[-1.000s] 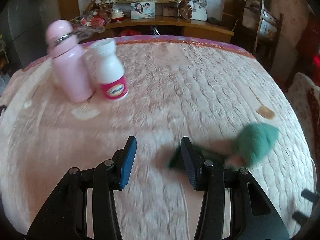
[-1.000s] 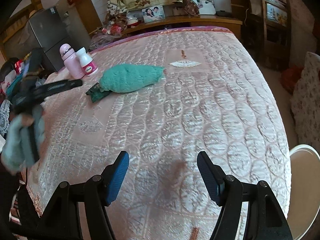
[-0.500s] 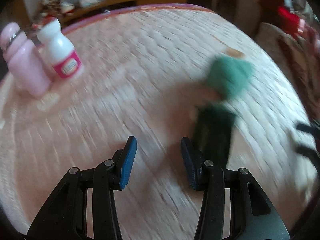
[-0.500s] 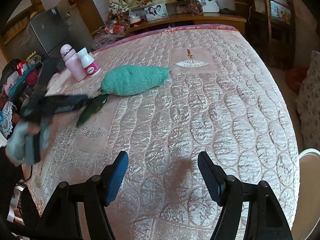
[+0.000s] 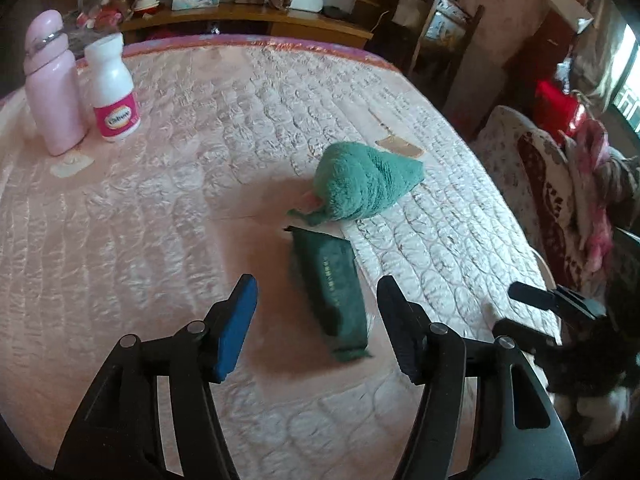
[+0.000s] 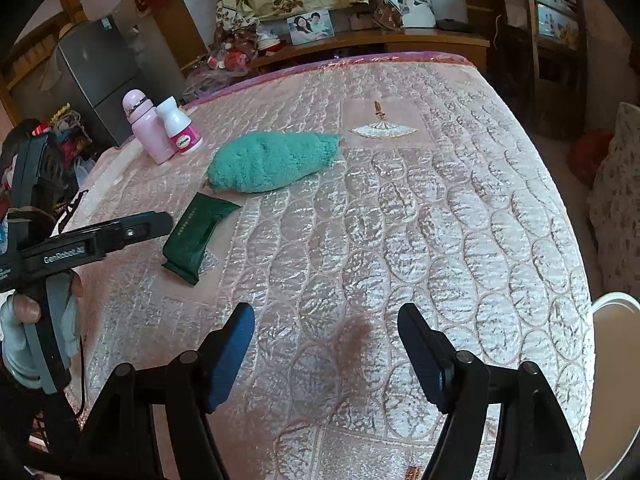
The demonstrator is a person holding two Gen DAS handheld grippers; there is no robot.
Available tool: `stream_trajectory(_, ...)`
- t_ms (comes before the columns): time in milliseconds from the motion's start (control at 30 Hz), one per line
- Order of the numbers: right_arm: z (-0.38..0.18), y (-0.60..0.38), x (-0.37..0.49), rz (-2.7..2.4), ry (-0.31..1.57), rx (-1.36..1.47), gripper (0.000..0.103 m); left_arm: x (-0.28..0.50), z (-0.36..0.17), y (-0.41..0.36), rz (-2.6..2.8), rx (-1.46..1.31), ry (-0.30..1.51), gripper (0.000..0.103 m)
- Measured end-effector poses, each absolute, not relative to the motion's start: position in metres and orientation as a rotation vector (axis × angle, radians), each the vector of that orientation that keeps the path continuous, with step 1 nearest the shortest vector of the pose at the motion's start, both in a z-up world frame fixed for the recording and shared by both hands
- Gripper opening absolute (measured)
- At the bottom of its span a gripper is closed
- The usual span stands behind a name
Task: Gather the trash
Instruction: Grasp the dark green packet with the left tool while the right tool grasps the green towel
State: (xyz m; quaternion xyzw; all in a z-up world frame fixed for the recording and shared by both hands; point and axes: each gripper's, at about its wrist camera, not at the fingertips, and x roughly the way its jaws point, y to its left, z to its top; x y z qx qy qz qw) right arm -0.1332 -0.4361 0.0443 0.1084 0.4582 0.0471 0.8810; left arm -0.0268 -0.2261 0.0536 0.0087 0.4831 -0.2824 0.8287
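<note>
Inspection found my left gripper (image 5: 316, 320) just widening, empty, dark green packet (image 5: 332, 292) lying flat between its fingers; my right gripper (image 6: 326, 344) stood open, empty.

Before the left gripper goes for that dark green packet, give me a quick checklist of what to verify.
1. Left gripper open: ok, its jaws have just been opening and nothing is between the pads.
2. Green packet lined up: ok, it lies flat on the bed cover just ahead of the jaws, lengthwise between them.
3. Packet free of the teal fluffy cloth: ok, a gap shows between them.
4. Pink bottle and white bottle out of the way: ok, upright at the far left.
5. Right gripper clear: ok, open, empty.
6. A place to drop the trash: cannot tell.
</note>
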Motion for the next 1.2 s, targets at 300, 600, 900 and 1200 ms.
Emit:
stream_trajectory(300,0.043,-0.437,-0.109,0.096,0.968,0.241,0.074,-0.03,0.039,-0.229,-0.557,0.021,1.067,0.018)
stream_trajectory(600,0.051,-0.419,-0.043,0.142,0.958,0.368,0.081,-0.032,0.076,-0.185,-0.48,0.0,0.949,0.015)
stream_trajectory(900,0.042,-0.393,0.024,0.106,0.991,0.433,0.09,-0.031,0.077,-0.168,-0.472,0.004,0.923,0.015)
stream_trajectory(1200,0.032,-0.37,0.036,0.111,0.977,0.286,0.071,-0.037,0.074,-0.159,-0.457,-0.01,0.918,0.015)
